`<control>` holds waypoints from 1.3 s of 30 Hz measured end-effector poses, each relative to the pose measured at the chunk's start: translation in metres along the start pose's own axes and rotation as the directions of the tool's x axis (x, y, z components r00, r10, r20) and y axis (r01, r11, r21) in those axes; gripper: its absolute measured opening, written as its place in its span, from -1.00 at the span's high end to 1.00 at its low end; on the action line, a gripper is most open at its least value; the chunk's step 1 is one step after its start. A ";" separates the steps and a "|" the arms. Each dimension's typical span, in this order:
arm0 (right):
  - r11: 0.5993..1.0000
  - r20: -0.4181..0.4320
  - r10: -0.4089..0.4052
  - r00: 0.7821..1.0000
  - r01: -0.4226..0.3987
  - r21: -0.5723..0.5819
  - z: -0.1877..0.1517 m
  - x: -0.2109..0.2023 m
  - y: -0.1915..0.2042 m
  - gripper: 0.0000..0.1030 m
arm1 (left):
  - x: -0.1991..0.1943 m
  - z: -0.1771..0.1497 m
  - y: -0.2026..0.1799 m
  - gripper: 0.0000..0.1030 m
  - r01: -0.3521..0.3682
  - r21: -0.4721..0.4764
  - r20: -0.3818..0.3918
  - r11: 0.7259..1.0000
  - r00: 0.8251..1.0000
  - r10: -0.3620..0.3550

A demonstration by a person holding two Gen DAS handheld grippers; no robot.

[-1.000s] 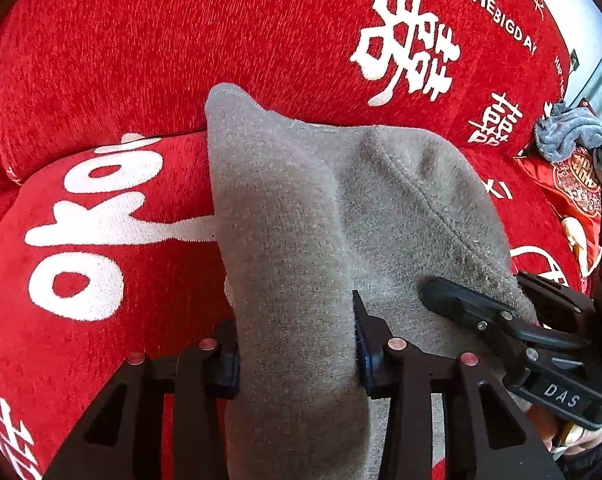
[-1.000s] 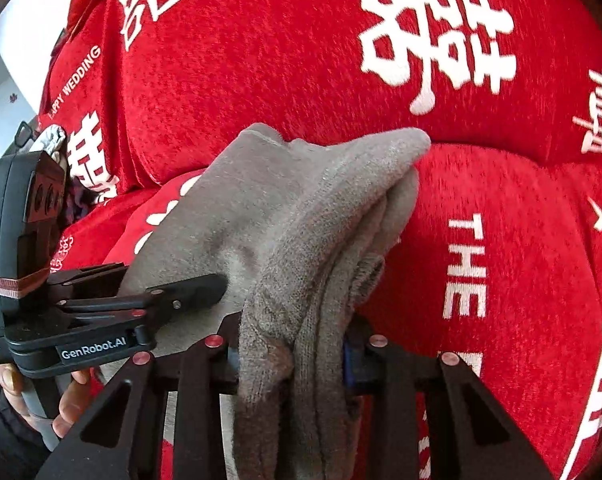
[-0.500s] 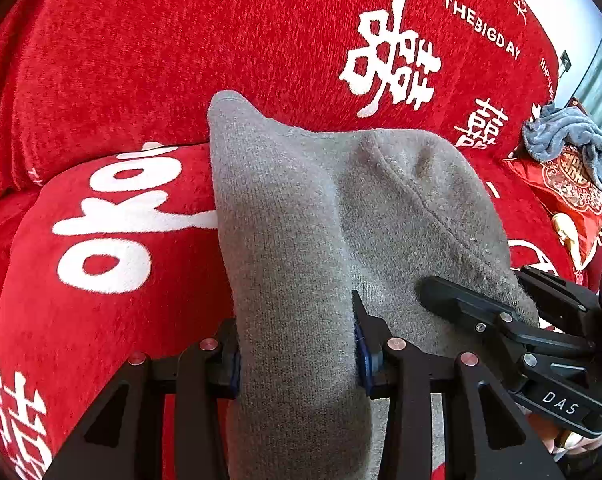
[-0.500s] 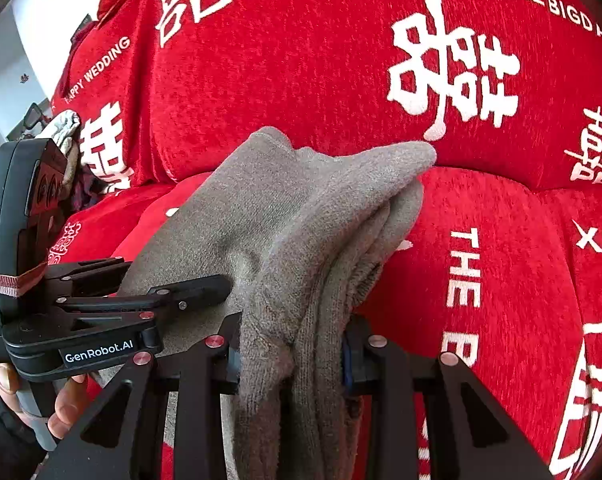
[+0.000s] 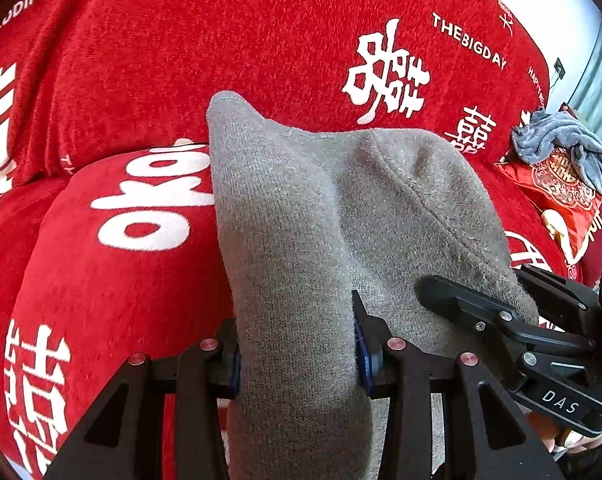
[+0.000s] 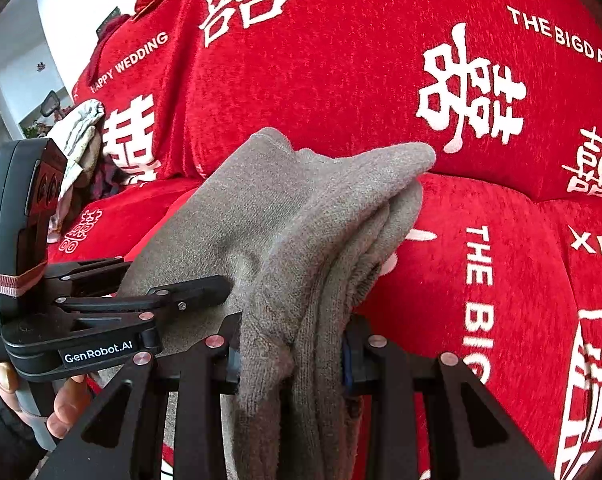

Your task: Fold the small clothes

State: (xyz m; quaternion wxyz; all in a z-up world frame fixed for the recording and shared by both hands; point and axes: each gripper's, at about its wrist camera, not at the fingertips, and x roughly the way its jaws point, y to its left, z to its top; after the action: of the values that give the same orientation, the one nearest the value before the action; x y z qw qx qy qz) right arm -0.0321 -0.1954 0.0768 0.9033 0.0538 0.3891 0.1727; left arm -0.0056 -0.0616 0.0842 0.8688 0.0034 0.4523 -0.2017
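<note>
You are holding one grey knitted garment [image 5: 321,216] with both tools, above a sofa draped in a red cover [image 5: 261,40] printed with white characters and wedding lettering. Your left gripper [image 5: 297,356] is clamping a thick fold of the grey cloth between its pads, and your right gripper [image 6: 291,352] is pinching several bunched layers at the other end. The cloth is spanning between them, with its far edge peaking up in front of the red backrest and its lower part hanging out of sight below the jaws. Whether any of it is touching the seat cannot be told.

To do this fold well, you are probably best keeping both grips firm and level with each other, so the span stays taut and the edges line up. The bunched layers on the right look uneven, so be lowering the cloth slowly onto the seat cushion [image 6: 501,280]. A blue-grey cloth [image 5: 561,140] is lying well apart at the sofa's end.
</note>
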 end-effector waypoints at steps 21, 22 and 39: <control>1.000 0.013 -0.011 1.000 0.012 -0.029 -0.049 -0.025 0.039 0.32 | -0.028 -0.064 0.002 0.17 -0.024 0.010 0.021 1.000 1.000 0.024; 0.999 0.014 -0.013 1.000 0.014 -0.031 -0.051 -0.025 0.040 0.32 | -0.028 -0.066 0.002 0.17 -0.026 0.011 0.021 1.000 0.999 0.025; 1.000 -0.030 -0.003 1.000 0.002 -0.023 -0.085 -0.010 0.038 0.32 | -0.014 -0.103 0.014 0.13 -0.029 0.000 0.002 1.000 1.000 0.029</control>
State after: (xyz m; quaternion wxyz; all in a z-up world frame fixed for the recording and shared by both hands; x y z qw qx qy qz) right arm -0.1097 -0.1670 0.0339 0.8982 0.0401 0.4005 0.1768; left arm -0.0885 -0.0248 0.0322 0.8721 0.0098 0.4513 -0.1890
